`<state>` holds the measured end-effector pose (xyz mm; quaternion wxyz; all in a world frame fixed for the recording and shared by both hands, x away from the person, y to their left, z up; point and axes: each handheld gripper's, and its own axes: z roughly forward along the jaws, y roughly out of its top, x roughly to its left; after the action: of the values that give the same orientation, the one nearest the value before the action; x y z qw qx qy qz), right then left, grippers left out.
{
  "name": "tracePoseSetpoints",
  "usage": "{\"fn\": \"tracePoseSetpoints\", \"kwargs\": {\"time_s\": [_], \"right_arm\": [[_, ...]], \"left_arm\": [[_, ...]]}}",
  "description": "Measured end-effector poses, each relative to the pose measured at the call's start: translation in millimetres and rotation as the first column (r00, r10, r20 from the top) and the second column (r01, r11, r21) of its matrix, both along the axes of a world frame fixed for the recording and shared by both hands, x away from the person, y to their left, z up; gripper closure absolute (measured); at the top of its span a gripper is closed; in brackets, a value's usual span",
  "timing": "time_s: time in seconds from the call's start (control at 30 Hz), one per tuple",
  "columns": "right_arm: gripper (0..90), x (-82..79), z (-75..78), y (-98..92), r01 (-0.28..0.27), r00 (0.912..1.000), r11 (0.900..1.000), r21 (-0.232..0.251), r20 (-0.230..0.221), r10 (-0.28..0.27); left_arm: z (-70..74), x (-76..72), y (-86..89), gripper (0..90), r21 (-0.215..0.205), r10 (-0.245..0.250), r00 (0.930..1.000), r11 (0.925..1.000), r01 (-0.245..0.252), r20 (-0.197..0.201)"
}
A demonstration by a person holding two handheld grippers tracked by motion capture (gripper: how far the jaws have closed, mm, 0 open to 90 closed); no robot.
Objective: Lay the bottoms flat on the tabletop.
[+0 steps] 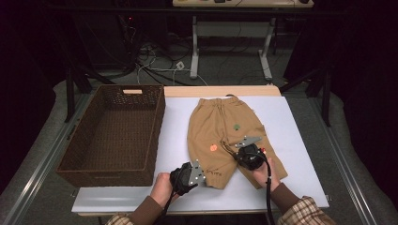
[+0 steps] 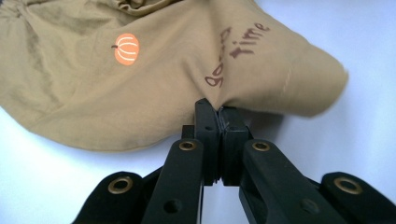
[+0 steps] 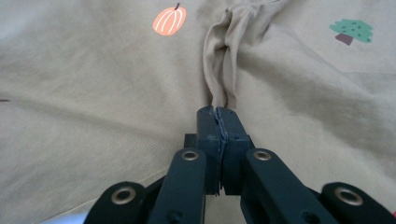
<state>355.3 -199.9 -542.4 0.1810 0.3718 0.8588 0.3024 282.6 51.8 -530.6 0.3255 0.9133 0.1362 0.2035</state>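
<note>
Both tongs point(image 2: 217, 112) point(image 3: 218, 114) pinch trousers point(image 1: 220, 131); basket point(image 1: 115, 133) apparently clear, left

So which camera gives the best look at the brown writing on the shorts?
The left gripper view: the writing sits close and large on the shorts, just above the pinching jaws. In the high view it is a tiny dark line. The right gripper view catches a pumpkin and a tree instead.

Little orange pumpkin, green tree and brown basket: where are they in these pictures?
pumpkin point(image 2: 126, 48), left gripper view, middle of the orange print on the trousers.
tree point(image 3: 351, 31), right gripper view, its green crown.
basket point(image 1: 158, 123), high view, right-hand wall of the wicker.
</note>
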Motion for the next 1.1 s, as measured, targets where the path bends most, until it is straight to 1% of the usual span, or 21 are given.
{"fn": "tracePoseSetpoints", "kwargs": {"time_s": [0.07, 0.13, 0.17, 0.3, 0.4, 0.43, 0.47, 0.53, 0.57, 0.6, 0.63, 0.67, 0.7, 0.73, 0.77, 0.87, 0.93, 0.97, 1.0, 1.07, 1.1], "right_arm": [[89.4, -0.5, 0.3, 1.3, -0.005, 1.0000, 1.000, -0.019, 0.008, 0.005], [89.1, -0.7, 0.6, 1.0, -0.006, 0.9999, 1.000, -0.017, 0.010, 0.007], [89.0, -0.7, 0.3, 1.0, -0.001, 0.9999, 1.000, -0.031, 0.010, 0.001], [88.2, 0.6, -0.2, -1.5, 0.005, 1.0000, 1.000, -0.024, 0.006, -0.005], [78.1, 1.2, 1.8, -4.4, 0.001, 1.0000, 1.000, 0.005, -0.005, 0.000], [69.5, 1.1, 5.3, -8.2, -0.006, 0.9999, 0.999, 0.038, -0.012, 0.006], [69.5, 1.1, 5.3, -8.2, -0.006, 0.9999, 0.999, 0.038, -0.012, 0.006], [60.9, 0.4, 9.7, -13.1, 0.004, 1.0000, 0.999, 0.052, -0.004, -0.003], [54.9, 0.9, 12.7, -20.5, 0.014, 0.9999, 0.998, 0.064, -0.002, -0.014], [54.9, 0.9, 12.7, -20.5, 0.014, 0.9999, 0.998, 0.064, -0.002, -0.014], [53.4, 1.7, 13.9, -25.4, 0.022, 0.9998, 0.997, 0.074, -0.002, -0.022], [50.3, 3.5, 15.6, -34.8, 0.042, 0.9991, 0.994, 0.097, -0.004, -0.042], [50.3, 3.5, 15.6, -34.8, 0.042, 0.9991, 0.994, 0.097, -0.004, -0.042], [47.9, 5.8, 16.6, -43.4, 0.066, 0.9978, 0.993, 0.099, -0.001, -0.067], [47.0, 7.0, 16.9, -47.9, 0.082, 0.9966, 0.992, 0.092, 0.001, -0.083], [46.3, 10.3, 16.3, -57.3, 0.117, 0.9932, 0.990, 0.075, -0.002, -0.117], [46.3, 14.1, 14.8, -68.2, 0.155, 0.9878, 0.986, 0.068, -0.002, -0.156], [46.7, 17.5, 12.9, -78.4, 0.194, 0.9810, 0.979, 0.054, -0.006, -0.194], [46.7, 17.5, 12.9, -78.4, 0.194, 0.9810, 0.979, 0.054, -0.006, -0.194], [48.0, 20.7, 10.5, -86.3, 0.222, 0.9751, 0.974, 0.036, -0.014, -0.221], [48.2, 22.1, 9.0, -89.3, 0.229, 0.9733, 0.973, 0.030, -0.015, -0.229]], "left_arm": [[2.9, -2.0, 3.7, 88.1, 0.009, 0.000, 1.0000, 1.0000, 0.000, 0.008], [4.6, -2.8, 7.5, 87.2, 0.002, 0.003, 1.0000, 1.0000, -0.003, -0.008], [5.2, -3.1, 9.0, 85.9, 0.003, 0.012, 0.9999, 0.9999, -0.012, -0.007], [4.9, -2.7, 11.0, 80.8, -0.008, 0.022, 0.9995, 0.9997, -0.022, -0.021], [3.0, -1.9, 6.7, 72.4, -0.023, 0.024, 0.9987, 0.9994, -0.025, -0.045], [2.1, -1.8, 4.4, 65.3, -0.022, 0.023, 0.9985, 0.9995, -0.025, -0.049], [0.8, -1.7, 1.8, 65.3, -0.024, 0.022, 0.9979, 0.9994, -0.023, -0.061], [-2.2, -1.4, -3.3, 58.1, -0.034, 0.011, 0.9960, 0.9993, -0.014, -0.089], [-3.3, -1.1, -5.8, 52.3, -0.032, 0.012, 0.9955, 0.9994, -0.015, -0.094], [-4.3, -0.6, -8.3, 52.3, -0.031, 0.012, 0.9950, 0.9994, -0.016, -0.099], [-5.4, -0.3, -10.5, 51.3, -0.037, 0.009, 0.9941, 0.9992, -0.013, -0.108], [-7.6, 0.6, -15.5, 47.7, -0.036, -0.003, 0.9917, 0.9994, -0.002, -0.128], [-7.6, 0.6, -15.5, 46.7, -0.036, -0.003, 0.9917, 0.9994, -0.002, -0.128], [-8.9, 0.3, -18.2, 46.4, -0.033, -0.008, 0.9910, 0.9994, 0.003, -0.133], [-11.5, 0.0, -24.0, 45.4, -0.022, -0.028, 0.9897, 0.9994, 0.025, -0.141], [-13.8, -1.0, -29.1, 43.5, -0.013, -0.046, 0.9874, 0.9989, 0.044, -0.152], [-15.5, -2.6, -33.6, 41.3, 0.002, -0.065, 0.9859, 0.9978, 0.067, -0.154], [-16.1, -3.2, -34.8, 40.7, 0.001, -0.085, 0.9825, 0.9962, 0.087, -0.166], [-16.7, -4.4, -36.0, 40.7, 0.006, -0.096, 0.9817, 0.9951, 0.099, -0.164], [-16.9, -4.8, -36.4, 41.6, 0.010, -0.102, 0.9832, 0.9945, 0.104, -0.152], [-17.3, -4.5, -35.8, 45.9, 0.007, -0.100, 0.9843, 0.9947, 0.103, -0.145]]}}
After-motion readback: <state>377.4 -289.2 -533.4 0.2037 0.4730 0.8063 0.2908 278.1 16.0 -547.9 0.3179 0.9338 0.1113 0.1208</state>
